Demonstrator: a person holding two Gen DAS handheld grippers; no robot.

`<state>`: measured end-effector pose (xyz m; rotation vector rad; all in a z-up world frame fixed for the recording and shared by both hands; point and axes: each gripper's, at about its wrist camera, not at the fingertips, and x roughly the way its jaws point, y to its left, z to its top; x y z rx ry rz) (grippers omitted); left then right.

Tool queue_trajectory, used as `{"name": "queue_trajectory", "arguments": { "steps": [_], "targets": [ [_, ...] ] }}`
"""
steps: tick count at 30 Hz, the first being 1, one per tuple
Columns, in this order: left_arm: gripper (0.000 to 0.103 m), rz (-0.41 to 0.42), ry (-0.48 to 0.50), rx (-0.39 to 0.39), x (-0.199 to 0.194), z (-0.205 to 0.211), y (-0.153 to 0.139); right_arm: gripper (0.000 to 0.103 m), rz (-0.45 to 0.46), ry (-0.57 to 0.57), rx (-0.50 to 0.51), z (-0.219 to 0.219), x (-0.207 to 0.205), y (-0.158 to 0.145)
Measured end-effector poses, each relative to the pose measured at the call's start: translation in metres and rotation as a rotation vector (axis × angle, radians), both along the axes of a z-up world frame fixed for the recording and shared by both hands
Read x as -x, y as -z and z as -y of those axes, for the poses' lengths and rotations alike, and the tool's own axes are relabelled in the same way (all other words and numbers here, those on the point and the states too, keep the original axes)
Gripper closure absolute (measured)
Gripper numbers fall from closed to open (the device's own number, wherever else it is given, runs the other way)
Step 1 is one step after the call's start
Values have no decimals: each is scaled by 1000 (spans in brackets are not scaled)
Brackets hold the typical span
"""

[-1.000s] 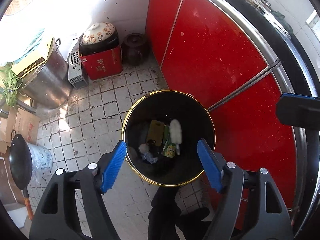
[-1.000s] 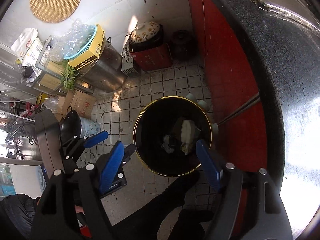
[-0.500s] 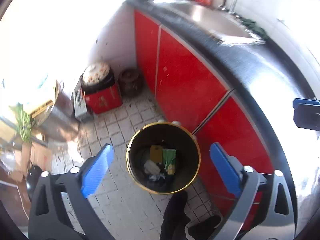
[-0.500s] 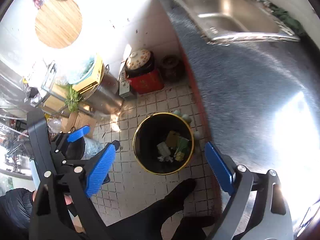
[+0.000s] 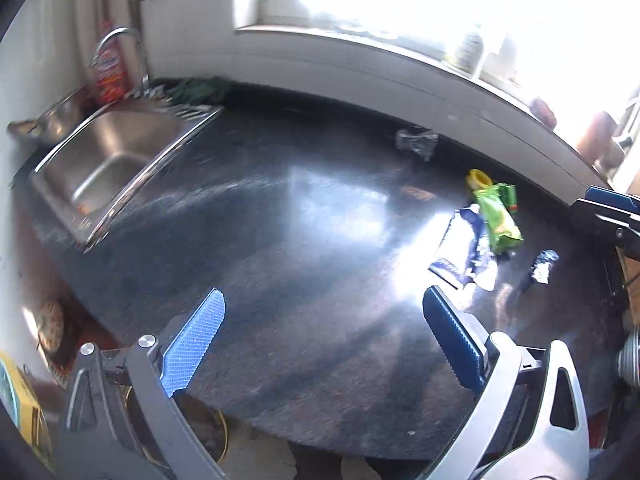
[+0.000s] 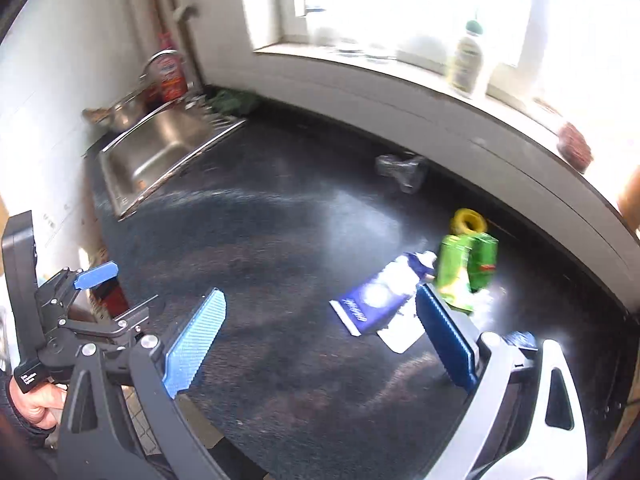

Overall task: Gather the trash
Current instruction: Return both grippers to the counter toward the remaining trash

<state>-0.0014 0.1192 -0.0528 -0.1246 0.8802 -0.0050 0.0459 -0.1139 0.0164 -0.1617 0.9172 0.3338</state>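
Trash lies on the dark counter [image 5: 304,248]: a green wrapper [image 5: 498,216] [image 6: 466,270], a blue and white packet [image 5: 466,250] [image 6: 374,304], a yellow ring [image 5: 479,179] [image 6: 467,221], a small blue scrap [image 5: 543,265] [image 6: 520,338] and a crumpled clear wrapper [image 5: 416,141] [image 6: 402,168] by the back wall. My left gripper [image 5: 320,346] is open and empty above the counter's front edge. My right gripper [image 6: 320,340] is open and empty, its right finger close to the blue packet. The bin's gold rim [image 5: 224,436] peeks out below the counter.
A steel sink [image 5: 108,160] [image 6: 156,152] with a tap and a red bottle [image 5: 108,72] sits at the left. A bottle [image 6: 466,60] and jars stand on the bright windowsill. The left gripper also shows in the right wrist view [image 6: 96,304].
Both grippers have swung up from above the floor bin to the counter. The view now holds the counter and its trash; the bin has dropped almost out of sight. Both stay open.
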Motion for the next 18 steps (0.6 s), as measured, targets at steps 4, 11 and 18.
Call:
{"name": "queue_trajectory", "arguments": {
  "steps": [4, 11, 18],
  "targets": [
    [6, 26, 176, -27, -32, 72, -14, 10, -4, 181, -28, 84, 6, 0],
    [7, 43, 317, -50, -53, 138, -18, 10, 0, 319, -63, 153, 30, 4],
    [7, 21, 323, -58, -64, 144, -14, 10, 10, 292, -77, 159, 22, 6]
  ]
}}
